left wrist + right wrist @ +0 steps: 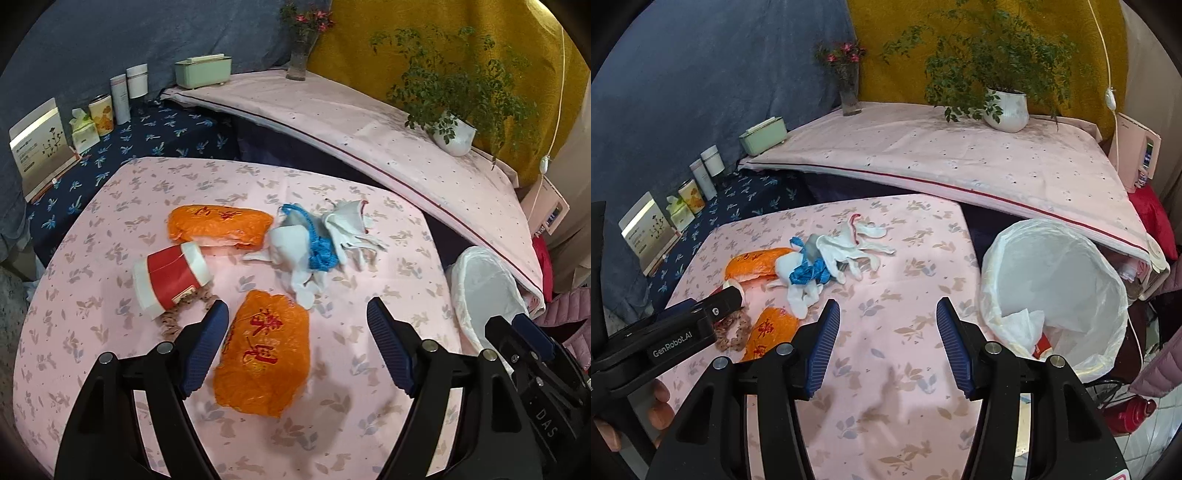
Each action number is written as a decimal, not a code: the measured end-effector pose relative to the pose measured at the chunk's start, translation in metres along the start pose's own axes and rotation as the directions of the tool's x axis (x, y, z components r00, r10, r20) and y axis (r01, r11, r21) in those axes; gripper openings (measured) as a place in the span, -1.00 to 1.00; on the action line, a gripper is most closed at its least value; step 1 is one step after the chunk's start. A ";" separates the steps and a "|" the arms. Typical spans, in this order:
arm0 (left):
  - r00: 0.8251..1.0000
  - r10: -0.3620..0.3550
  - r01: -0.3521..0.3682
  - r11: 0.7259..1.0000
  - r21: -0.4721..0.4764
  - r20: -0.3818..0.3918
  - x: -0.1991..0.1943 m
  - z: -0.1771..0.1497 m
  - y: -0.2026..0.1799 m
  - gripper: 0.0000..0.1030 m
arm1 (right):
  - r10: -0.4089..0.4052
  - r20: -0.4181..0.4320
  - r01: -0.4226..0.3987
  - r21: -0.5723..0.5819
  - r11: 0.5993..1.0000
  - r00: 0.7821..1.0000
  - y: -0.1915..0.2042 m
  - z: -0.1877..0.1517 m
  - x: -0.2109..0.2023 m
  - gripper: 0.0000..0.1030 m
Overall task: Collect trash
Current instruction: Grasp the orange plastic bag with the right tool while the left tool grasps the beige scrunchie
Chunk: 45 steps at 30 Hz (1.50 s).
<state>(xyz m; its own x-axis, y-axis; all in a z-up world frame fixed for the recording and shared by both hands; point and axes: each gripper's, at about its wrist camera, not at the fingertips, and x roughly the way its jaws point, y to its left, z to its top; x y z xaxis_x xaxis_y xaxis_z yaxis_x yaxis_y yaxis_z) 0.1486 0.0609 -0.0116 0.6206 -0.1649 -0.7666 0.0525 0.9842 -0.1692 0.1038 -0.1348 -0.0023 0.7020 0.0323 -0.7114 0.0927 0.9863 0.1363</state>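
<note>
While both jaws gape, left gripper (297, 343) straddles orange wrapper (264, 354) — untouched.

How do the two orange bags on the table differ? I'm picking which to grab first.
The near orange bag lies between the open left gripper's fingers; the far orange bag lies beyond the paper cup. The near one lies flat with large red characters up; the far one is bunched, its print smaller. Both are thin orange plastic.
</note>
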 end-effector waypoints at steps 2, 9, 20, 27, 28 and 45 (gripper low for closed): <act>1.000 0.020 -0.020 1.000 -0.018 -0.005 0.001 -0.003 0.014 0.54 | 0.013 -0.016 -0.013 -0.015 1.000 1.000 0.014 -0.005 0.006 0.06; 0.995 0.095 -0.097 0.992 -0.076 -0.039 0.012 -0.019 0.064 0.60 | 0.043 -0.082 -0.049 -0.067 0.997 0.996 0.057 -0.028 0.030 0.12; 0.985 0.129 -0.147 0.975 -0.165 -0.114 0.038 -0.035 0.119 0.60 | 0.053 -0.184 -0.076 -0.119 0.990 0.982 0.102 -0.057 0.069 0.12; 0.982 0.116 -0.145 0.970 -0.195 -0.149 0.058 -0.036 0.134 0.55 | 0.064 -0.242 -0.091 -0.100 0.991 0.968 0.110 -0.062 0.091 0.12; 0.982 0.109 -0.139 0.970 -0.200 -0.154 0.061 -0.035 0.135 0.51 | 0.062 -0.247 -0.089 -0.101 0.991 0.967 0.111 -0.062 0.094 0.12; 0.978 0.069 -0.105 0.979 -0.174 -0.199 0.092 -0.034 0.128 -0.36 | 0.079 -0.329 -0.114 -0.090 0.989 0.941 0.115 -0.068 0.130 -0.12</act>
<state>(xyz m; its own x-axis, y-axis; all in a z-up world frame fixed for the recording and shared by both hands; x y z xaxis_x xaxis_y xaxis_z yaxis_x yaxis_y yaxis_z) 0.1862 0.1698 -0.1248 0.4545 -0.1057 -0.8845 -0.1496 0.9698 -0.1928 0.1577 -0.0064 -0.1259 0.4357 0.1613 -0.8855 -0.0516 0.9867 0.1543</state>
